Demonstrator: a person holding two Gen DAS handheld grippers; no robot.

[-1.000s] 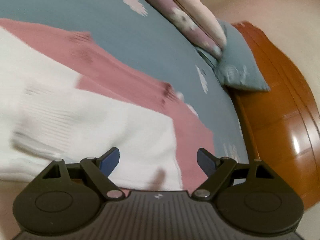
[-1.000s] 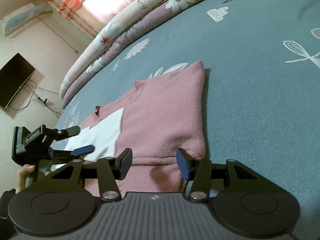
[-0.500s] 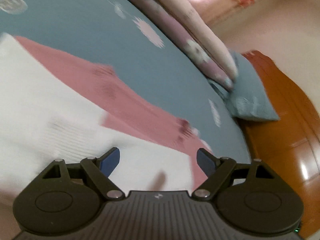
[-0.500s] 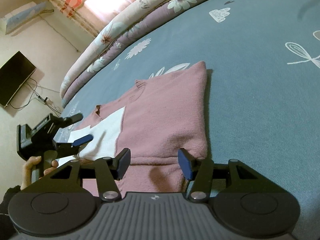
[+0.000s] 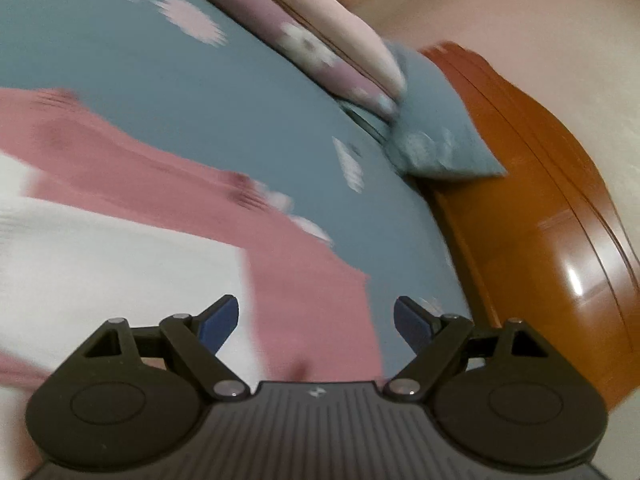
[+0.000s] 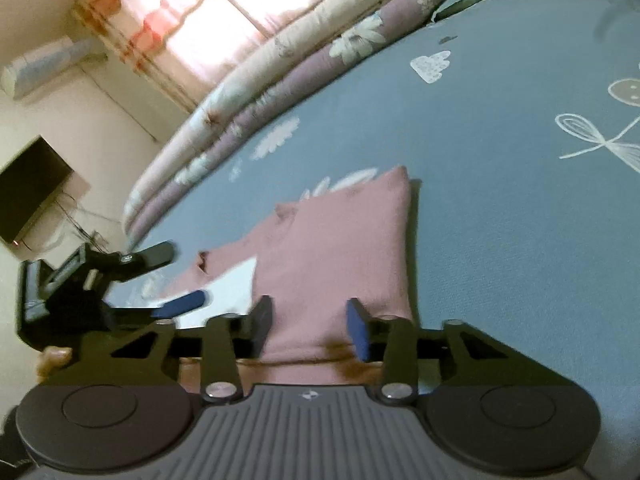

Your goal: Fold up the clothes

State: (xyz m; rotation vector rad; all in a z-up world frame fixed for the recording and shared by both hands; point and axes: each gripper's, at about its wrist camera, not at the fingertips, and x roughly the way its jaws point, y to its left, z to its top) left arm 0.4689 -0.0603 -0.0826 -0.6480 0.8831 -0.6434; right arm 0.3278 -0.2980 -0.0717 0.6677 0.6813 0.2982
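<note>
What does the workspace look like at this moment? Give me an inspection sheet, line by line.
Surface: blue-grey printed bedsheet, flat.
Job's things: pink knit sweater with a white panel, partly folded, lying on the sheet.
Clutter: rolled floral quilt along the far edge; blue-grey pillow.
Grippers: left gripper open, over the sweater's near edge; right gripper open, at the sweater's hem; neither holding anything.
Cables: thin wires hanging below the wall-mounted black screen.
Surroundings: orange wooden headboard, curtained window.
</note>
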